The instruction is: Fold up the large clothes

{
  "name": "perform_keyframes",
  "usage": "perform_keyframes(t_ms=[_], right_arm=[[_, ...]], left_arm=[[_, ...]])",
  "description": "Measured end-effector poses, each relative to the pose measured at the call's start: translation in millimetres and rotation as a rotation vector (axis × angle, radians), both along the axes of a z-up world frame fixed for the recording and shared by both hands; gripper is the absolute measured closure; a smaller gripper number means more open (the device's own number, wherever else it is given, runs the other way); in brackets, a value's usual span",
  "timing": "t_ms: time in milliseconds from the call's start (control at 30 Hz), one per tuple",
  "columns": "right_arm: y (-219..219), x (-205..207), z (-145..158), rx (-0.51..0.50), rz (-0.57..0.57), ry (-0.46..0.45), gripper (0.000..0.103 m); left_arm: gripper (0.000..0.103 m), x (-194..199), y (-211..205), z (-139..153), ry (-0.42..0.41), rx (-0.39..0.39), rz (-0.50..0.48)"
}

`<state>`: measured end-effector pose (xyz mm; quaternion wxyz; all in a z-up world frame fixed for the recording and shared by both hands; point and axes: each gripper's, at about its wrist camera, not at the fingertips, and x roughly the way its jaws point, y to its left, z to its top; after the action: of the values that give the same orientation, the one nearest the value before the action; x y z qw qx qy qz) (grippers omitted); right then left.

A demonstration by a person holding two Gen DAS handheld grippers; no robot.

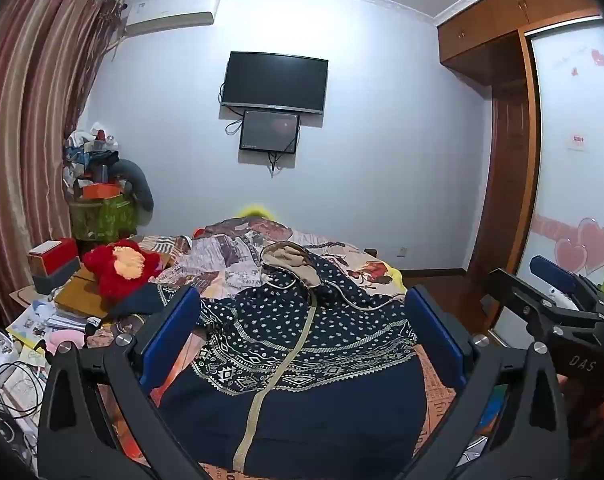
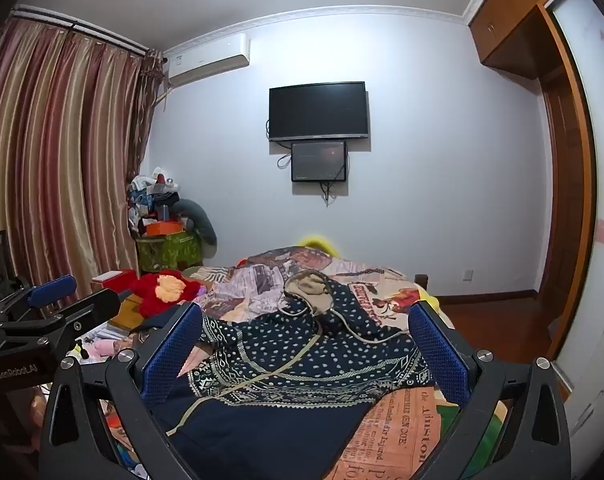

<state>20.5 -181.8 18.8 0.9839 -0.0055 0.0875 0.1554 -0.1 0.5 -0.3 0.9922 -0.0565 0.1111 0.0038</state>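
Note:
A large navy hooded jacket [image 1: 302, 344] with white dots, a patterned band, a beige zipper line and a tan-lined hood [image 1: 287, 258] lies spread on the bed; it also shows in the right wrist view [image 2: 293, 364]. My left gripper [image 1: 302, 336] is open and empty, its blue pads [image 1: 169, 336] wide apart above the jacket. My right gripper [image 2: 306, 352] is open and empty too, hovering over the jacket. The right gripper shows at the right edge of the left wrist view [image 1: 558, 300], and the left gripper at the left edge of the right wrist view [image 2: 41, 312].
The bed has a newspaper-print cover [image 2: 398, 436]. A red plush toy [image 1: 119, 266], boxes, papers and cables clutter the bed's left side [image 1: 29, 320]. A pile of boxes stands in the far corner [image 1: 99, 200]. A wardrobe [image 1: 514, 184] stands on the right, curtains [image 2: 53, 160] hang on the left.

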Motion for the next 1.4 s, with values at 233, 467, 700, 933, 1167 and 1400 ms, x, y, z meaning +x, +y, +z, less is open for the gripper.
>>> perform_keyframes(t_ms=[233, 467, 700, 933, 1167, 1400], right_arm=[[-0.4, 1.9, -0.7, 0.0, 0.001, 0.006, 0.0], [0.3, 2.8, -2.1, 0.004, 0.001, 0.014, 0.0], [0.7, 3.0, -1.6, 0.005, 0.001, 0.016, 0.0], [2.5, 1.9, -1.9, 0.006, 0.002, 0.015, 0.0], [14.6, 6.4, -6.3, 0.004, 0.012, 0.014, 0.0], [14.2, 7.3, -4.3, 0.006, 0.024, 0.006, 0.0]], left_arm=[[0.0, 4.3, 5.6, -11.5, 0.007, 0.006, 0.007], [0.0, 10.1, 4.7, -12.0, 0.009, 0.007, 0.013], [0.0, 10.5, 7.1, -12.2, 0.011, 0.009, 0.017], [0.0, 10.1, 6.4, -9.3, 0.006, 0.012, 0.024], [0.0, 9.0, 7.1, -8.6, 0.003, 0.012, 0.027], [0.0, 3.6, 10.0, -4.5, -0.009, 0.015, 0.034]])
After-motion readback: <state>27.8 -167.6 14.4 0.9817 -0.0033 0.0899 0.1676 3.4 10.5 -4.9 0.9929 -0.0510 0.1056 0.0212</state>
